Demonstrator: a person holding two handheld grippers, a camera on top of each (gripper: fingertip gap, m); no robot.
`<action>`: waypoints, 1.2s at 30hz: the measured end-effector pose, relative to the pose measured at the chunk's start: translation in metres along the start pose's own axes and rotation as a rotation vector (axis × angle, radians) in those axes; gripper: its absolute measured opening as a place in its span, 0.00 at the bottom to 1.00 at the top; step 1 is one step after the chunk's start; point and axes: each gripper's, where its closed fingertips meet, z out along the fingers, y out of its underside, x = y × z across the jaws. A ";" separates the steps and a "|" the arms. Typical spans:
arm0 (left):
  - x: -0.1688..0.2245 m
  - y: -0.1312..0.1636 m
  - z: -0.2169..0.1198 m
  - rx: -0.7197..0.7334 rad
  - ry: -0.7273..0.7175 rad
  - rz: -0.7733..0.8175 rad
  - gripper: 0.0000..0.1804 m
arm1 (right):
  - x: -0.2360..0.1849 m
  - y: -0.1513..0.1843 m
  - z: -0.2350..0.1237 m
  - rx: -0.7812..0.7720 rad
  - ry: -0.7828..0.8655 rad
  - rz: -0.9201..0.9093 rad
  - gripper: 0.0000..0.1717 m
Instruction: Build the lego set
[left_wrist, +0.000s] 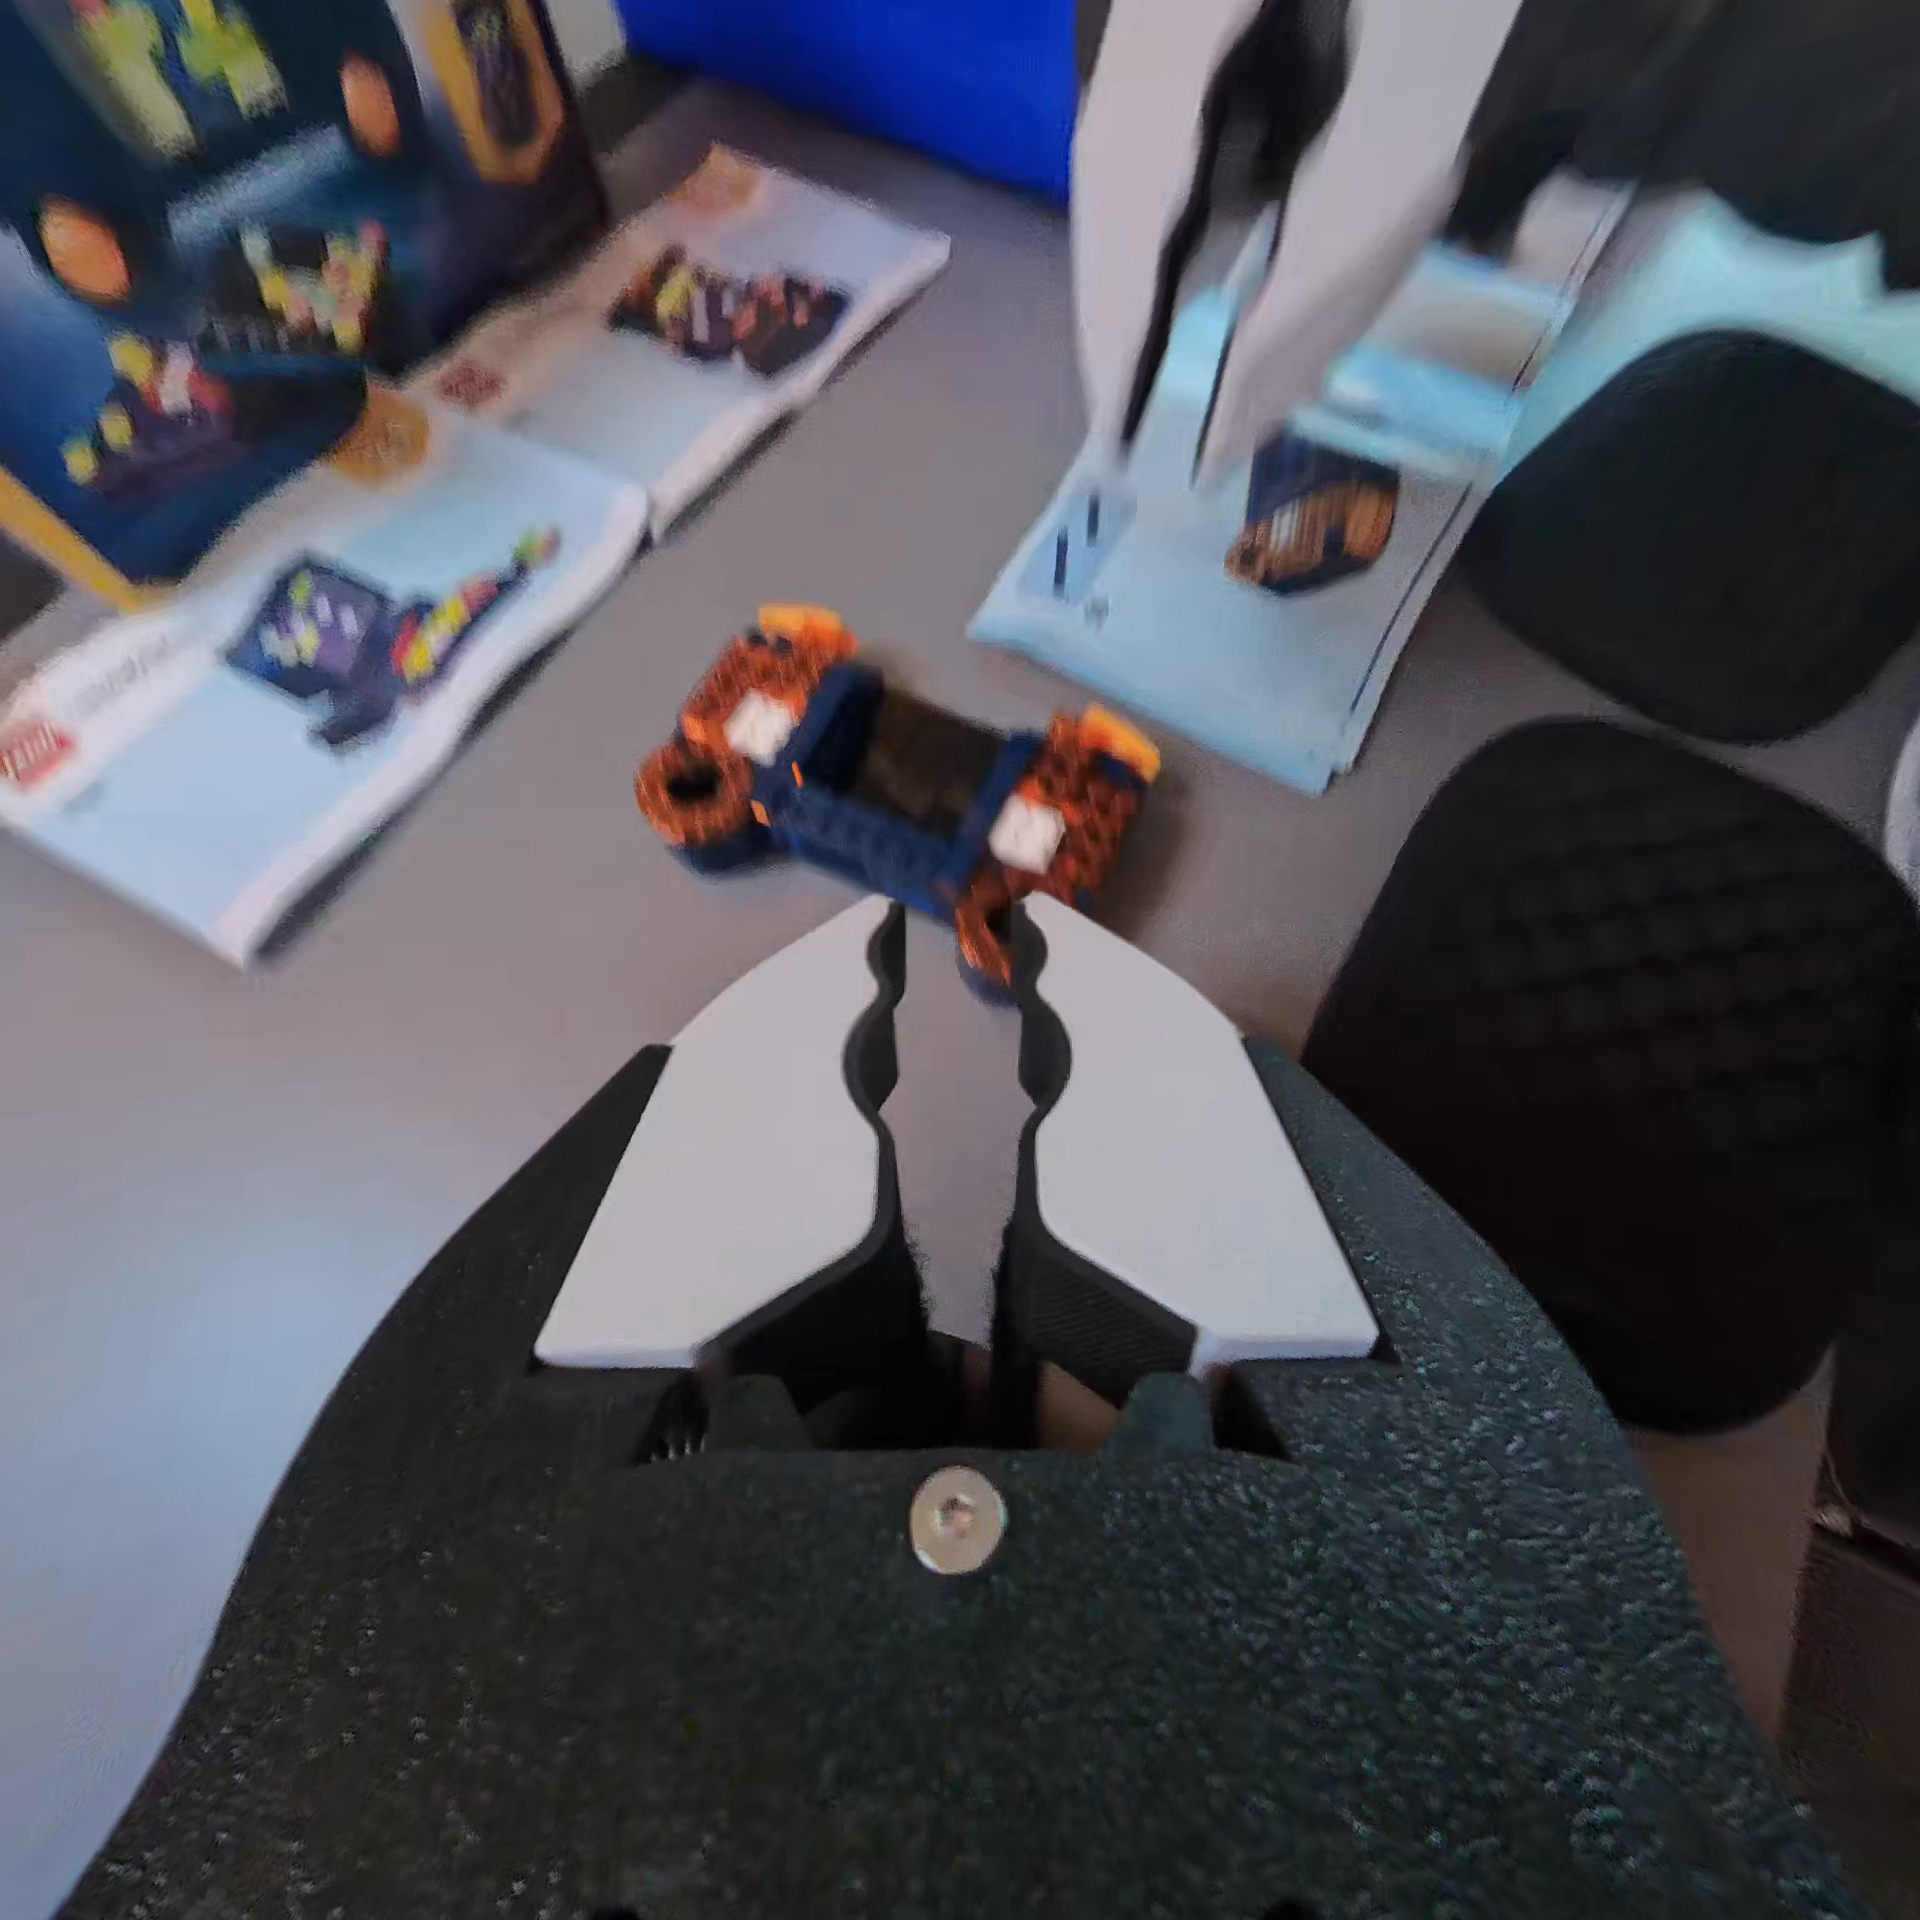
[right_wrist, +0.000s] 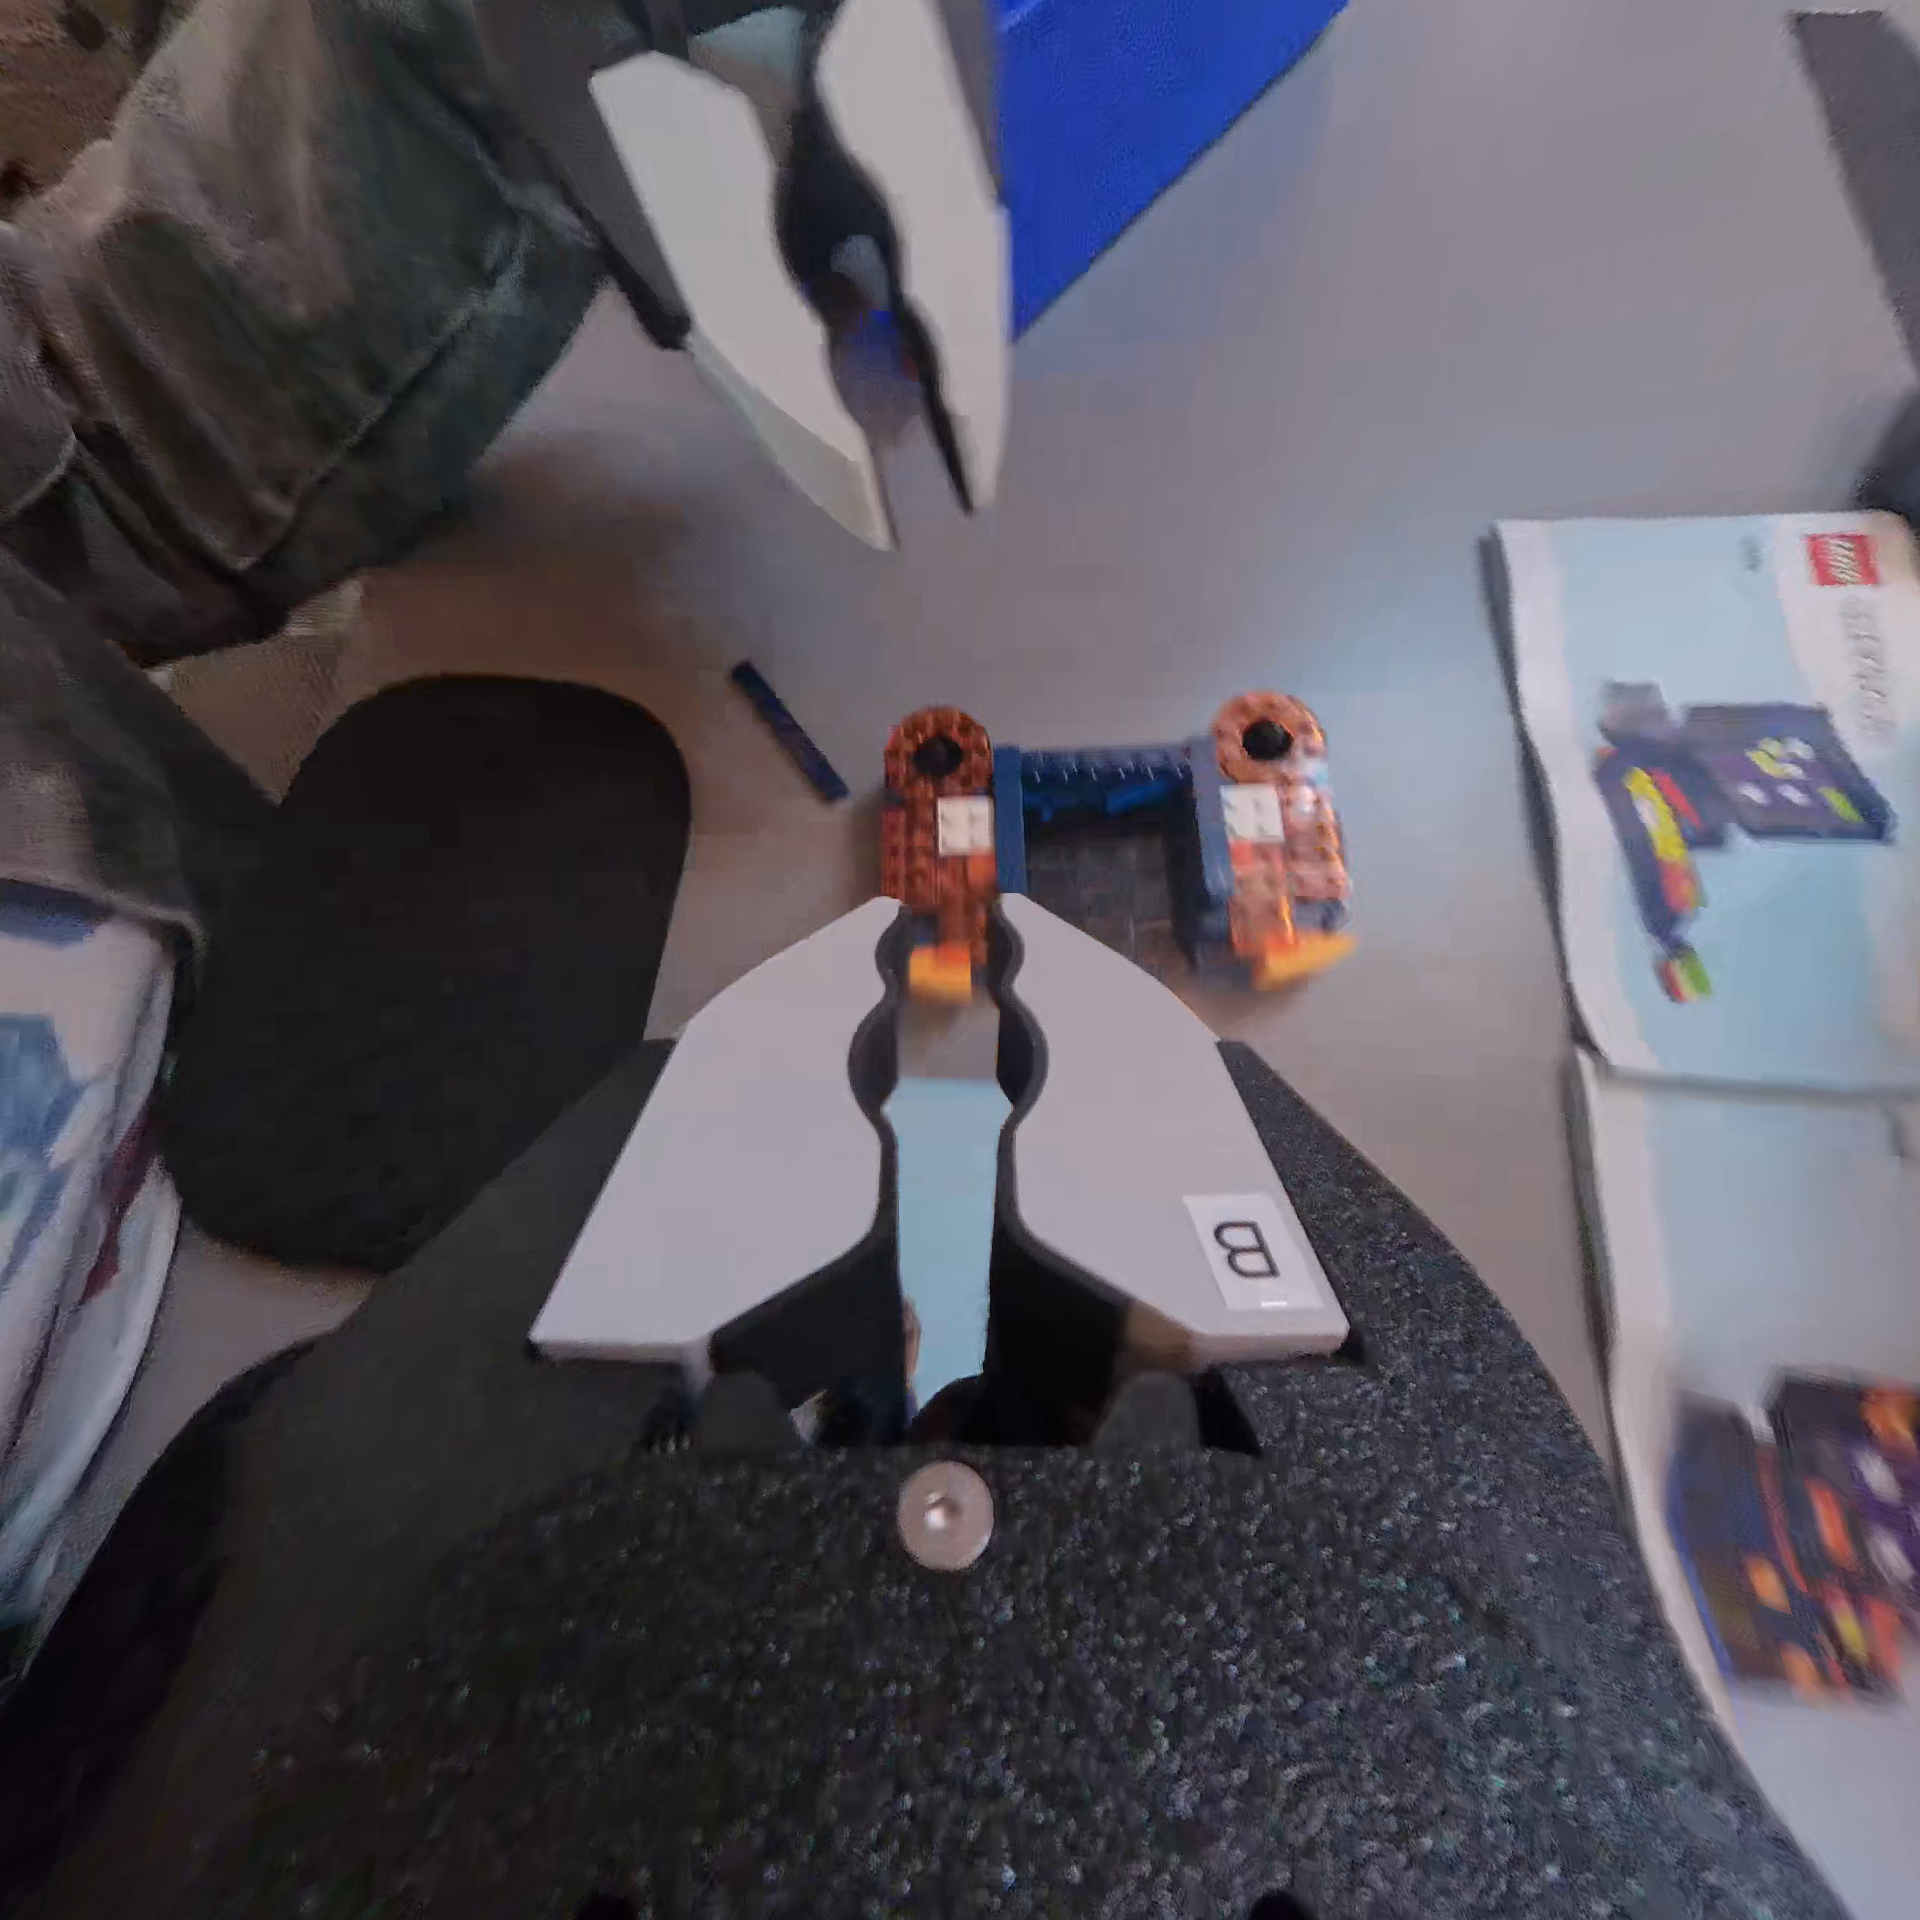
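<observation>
1. Left wrist view: left gripper (left_wrist: 956, 925) hovering above grey tabletop (left_wrist: 468, 1091); jaws slightly spread, nothing between the black wavy pads (left_wrist: 881, 997). Right fingertip overlapping an orange arm of the brick model (left_wrist: 894, 779) in line of sight only; no pressing contact evident.
2. Right wrist view: right gripper (right_wrist: 940, 925) likewise slightly spread and bare, raised over a light-blue open booklet (left_wrist: 1226, 644) at the right; the model's orange arm seen beyond the tips, not pinched.
3. Model lying on the tabletop between the 2 grippers, near both, touched by neither.
4. Model build: dark-blue studded frame around an open centre, 2 orange arms with rounded ends and black holes, 2 white square tiles, yellow-orange wedge tips. Hard, glossy plastic; studded, edged surfaces.
5. Handling judgement: press-fit joints likely to separate under a twisting or uneven squeeze; flat sides of the frame or an arm judged a safer purchase than the wedge tips.
6. Loose dark-blue strip (right_wrist: 790, 732) on the table just beside 1 orange arm.
7. Surroundings: 2 closed booklets (left_wrist: 343, 665) and a dark printed box (left_wrist: 260, 260) at far left; black rounded textured cushions (left_wrist: 1621, 1039) at right. Heavy motion blur; fine detail unreadable.
</observation>
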 end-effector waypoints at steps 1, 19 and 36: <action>0.008 0.017 0.000 -0.052 -0.017 -0.018 0.12 | -0.001 0.006 -0.015 0.001 0.029 0.001 0.08; 0.059 0.037 0.025 -0.046 -0.062 -0.094 0.04 | -0.023 0.085 -0.091 0.048 0.229 0.180 0.07; 0.106 -0.081 0.073 0.451 -0.232 0.065 0.04 | -0.051 0.020 -0.036 0.482 -0.116 0.531 0.02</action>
